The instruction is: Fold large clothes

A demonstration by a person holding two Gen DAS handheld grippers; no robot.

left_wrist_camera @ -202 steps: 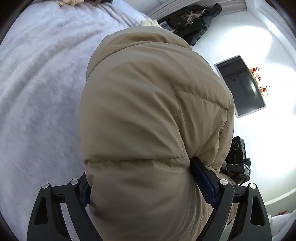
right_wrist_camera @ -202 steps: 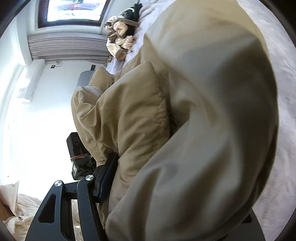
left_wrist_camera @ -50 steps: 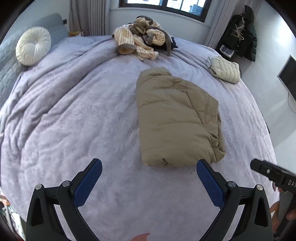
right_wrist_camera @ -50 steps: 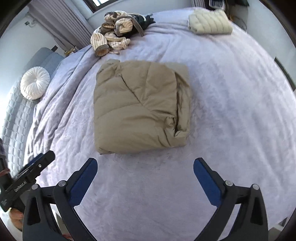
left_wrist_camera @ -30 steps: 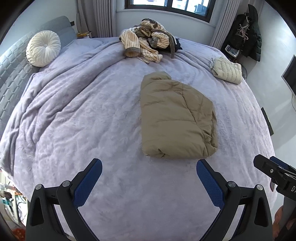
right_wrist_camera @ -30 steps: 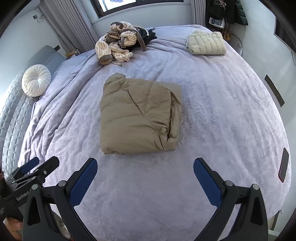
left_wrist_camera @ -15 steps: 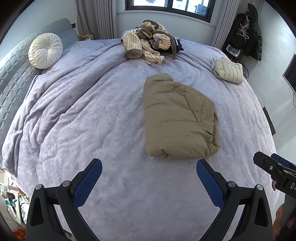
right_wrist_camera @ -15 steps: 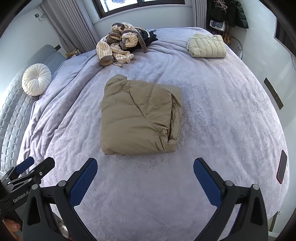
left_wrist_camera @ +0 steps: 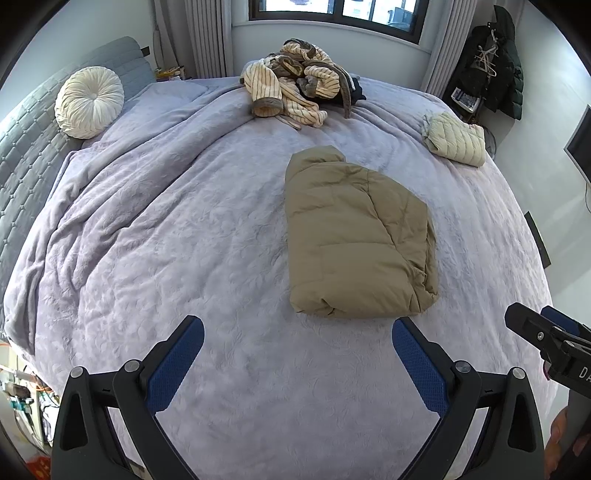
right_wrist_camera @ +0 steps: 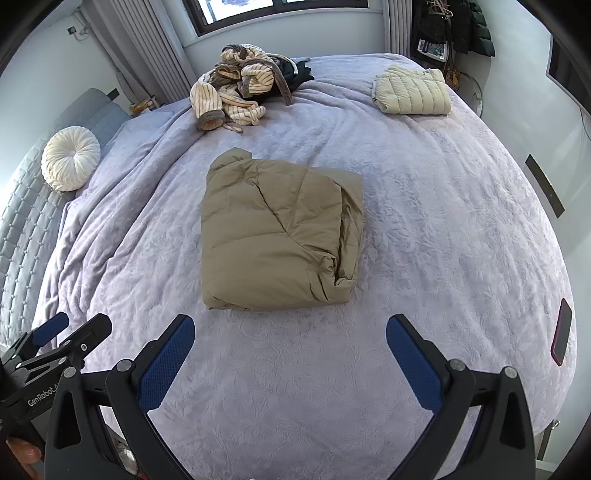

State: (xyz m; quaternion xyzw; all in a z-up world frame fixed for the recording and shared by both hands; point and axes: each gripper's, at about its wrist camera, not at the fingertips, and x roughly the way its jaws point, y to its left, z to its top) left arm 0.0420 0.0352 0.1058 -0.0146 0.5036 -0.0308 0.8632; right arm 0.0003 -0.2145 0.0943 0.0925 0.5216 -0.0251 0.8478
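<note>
Soft daylight from the window [left_wrist_camera: 340,11]; sharp focus, fisheye bending and dark corners.

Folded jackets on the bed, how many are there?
2: the tan jacket lies mid-bed, the cream quilted jacket at the far right corner. The striped pile by the window is unfolded and may hide more.
</note>
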